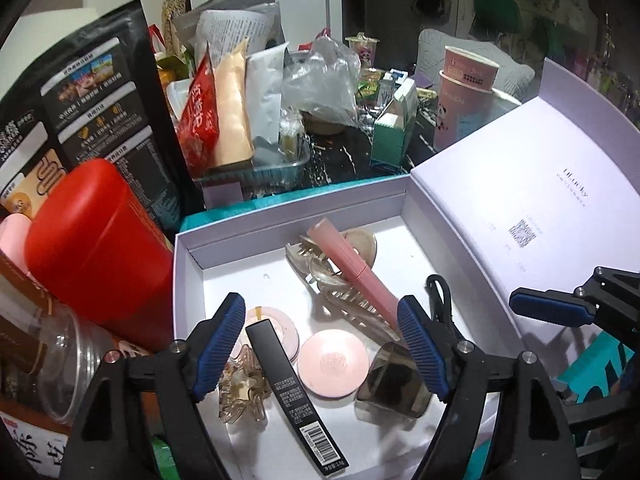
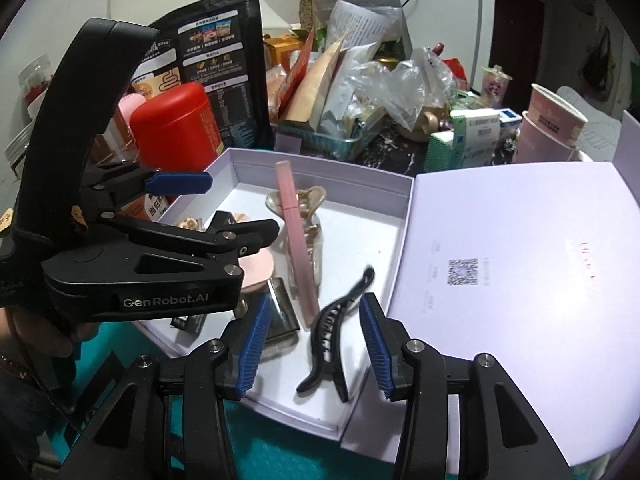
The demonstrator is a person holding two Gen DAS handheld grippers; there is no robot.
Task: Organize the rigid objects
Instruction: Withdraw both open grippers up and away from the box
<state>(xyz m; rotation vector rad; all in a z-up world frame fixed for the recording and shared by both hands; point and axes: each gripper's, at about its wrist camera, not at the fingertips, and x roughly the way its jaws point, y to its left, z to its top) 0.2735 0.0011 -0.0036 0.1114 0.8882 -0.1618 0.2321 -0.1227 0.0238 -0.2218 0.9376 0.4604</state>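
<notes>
A white box point(image 1: 188, 264) lies open, its lid point(image 1: 520, 200) folded out to the right. Inside lie a pink tube point(image 1: 352, 268) across a big clear hair claw point(image 1: 340, 300), a round pink compact point(image 1: 333, 362), a slim black carton point(image 1: 288, 392), a small clear claw point(image 1: 240, 388) and a smoky square clip point(image 1: 394, 384). My left gripper point(image 1: 320, 348) hangs open above them, holding nothing. In the right wrist view my right gripper point(image 2: 314, 344) is open, and a black hair clip point(image 2: 332, 336) sits between its fingers in the box point(image 2: 320, 168), clear of both pads. The left gripper point(image 2: 224, 208) shows there too.
A red canister point(image 1: 100, 248) and a tall black pouch point(image 1: 100, 100) crowd the box's left side. Behind it are a clear tray of packets point(image 1: 256, 172), a green-white carton point(image 1: 392, 132) and stacked pink paper cups point(image 1: 464, 92). A clear plastic cup point(image 1: 68, 360) lies at the near left.
</notes>
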